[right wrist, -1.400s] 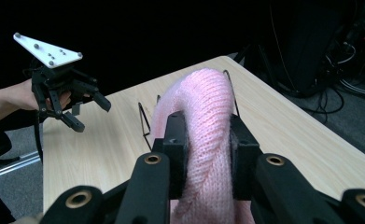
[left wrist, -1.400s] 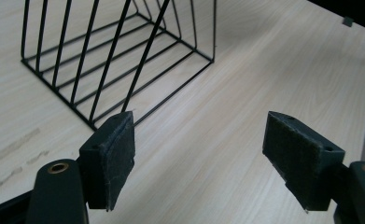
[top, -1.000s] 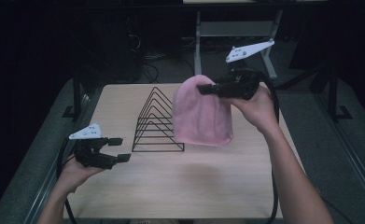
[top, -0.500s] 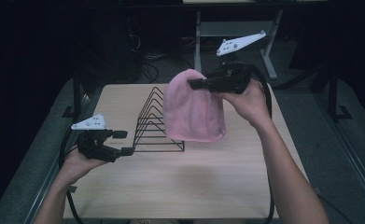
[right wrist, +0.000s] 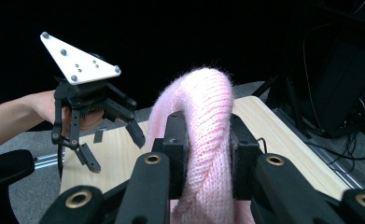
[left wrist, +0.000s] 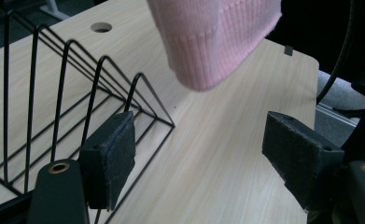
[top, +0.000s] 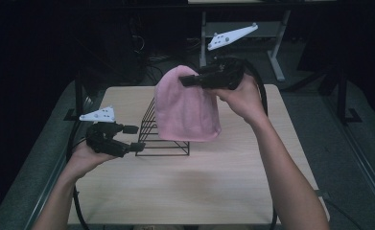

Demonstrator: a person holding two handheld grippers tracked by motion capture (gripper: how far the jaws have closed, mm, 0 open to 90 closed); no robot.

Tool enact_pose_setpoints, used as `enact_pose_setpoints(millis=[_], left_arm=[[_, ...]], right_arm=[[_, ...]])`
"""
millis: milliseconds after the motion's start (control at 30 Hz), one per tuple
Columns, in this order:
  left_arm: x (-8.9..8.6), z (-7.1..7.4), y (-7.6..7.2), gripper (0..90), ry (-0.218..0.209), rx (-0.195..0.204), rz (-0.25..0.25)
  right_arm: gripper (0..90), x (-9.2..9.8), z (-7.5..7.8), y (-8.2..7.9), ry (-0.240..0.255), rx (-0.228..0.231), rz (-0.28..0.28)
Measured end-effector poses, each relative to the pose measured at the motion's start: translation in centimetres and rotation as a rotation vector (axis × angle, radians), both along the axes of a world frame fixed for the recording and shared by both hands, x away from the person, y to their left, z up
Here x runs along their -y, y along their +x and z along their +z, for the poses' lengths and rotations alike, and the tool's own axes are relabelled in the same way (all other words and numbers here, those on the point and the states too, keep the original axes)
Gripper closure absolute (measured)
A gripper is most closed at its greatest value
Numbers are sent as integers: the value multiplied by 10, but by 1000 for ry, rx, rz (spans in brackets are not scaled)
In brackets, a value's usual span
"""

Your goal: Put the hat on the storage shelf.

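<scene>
High view: right forearm stretched forward from the bottom right, wrist bent, right gripper [top: 187,79] raised well above the wooden table [top: 233,182], jaws pointing to the left and closed tight on the top of a pink knitted hat [top: 186,108]. Hat hanging down free from the jaws, lower edge in front of the black wire rack [top: 149,127] that stands on the table; contact with rack or table not possible to tell from here. Left forearm coming in from the bottom left, left hand [top: 82,160] low over the left edge of the table, left gripper [top: 134,138] held about level, jaws spread apart and empty, pointing right toward the near end of the rack. Left gripper view: two black padded jaws wide apart with bare table between them, the rack's [left wrist: 54,98] triangle wires at the left just beyond the left pad, the ribbed hem of the hat [left wrist: 217,37] hanging in the air above the table. Right gripper view: both jaws pressed on a thick fold of the hat [right wrist: 203,135], fabric bulging up over them; farther off at the left, the left gripper [right wrist: 112,149] in the person's hand, jaws open, above the table edge [right wrist: 105,158].
</scene>
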State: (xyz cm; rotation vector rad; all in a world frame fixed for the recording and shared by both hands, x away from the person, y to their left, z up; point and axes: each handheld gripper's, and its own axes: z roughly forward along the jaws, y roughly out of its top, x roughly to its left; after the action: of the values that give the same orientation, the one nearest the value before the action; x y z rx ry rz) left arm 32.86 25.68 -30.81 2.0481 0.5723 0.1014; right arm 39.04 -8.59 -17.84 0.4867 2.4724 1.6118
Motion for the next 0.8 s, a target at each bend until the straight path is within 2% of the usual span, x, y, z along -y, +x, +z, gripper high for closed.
enact_pose_setpoints(millis=[400,800], left_arm=[[4,3,13,279,-14,-27,-25],[6,11,23,378,-61,-40,-49]], right_arm=[[734,-22,5,4,10,7,40],[733,-36,8,9,17,15,62]])
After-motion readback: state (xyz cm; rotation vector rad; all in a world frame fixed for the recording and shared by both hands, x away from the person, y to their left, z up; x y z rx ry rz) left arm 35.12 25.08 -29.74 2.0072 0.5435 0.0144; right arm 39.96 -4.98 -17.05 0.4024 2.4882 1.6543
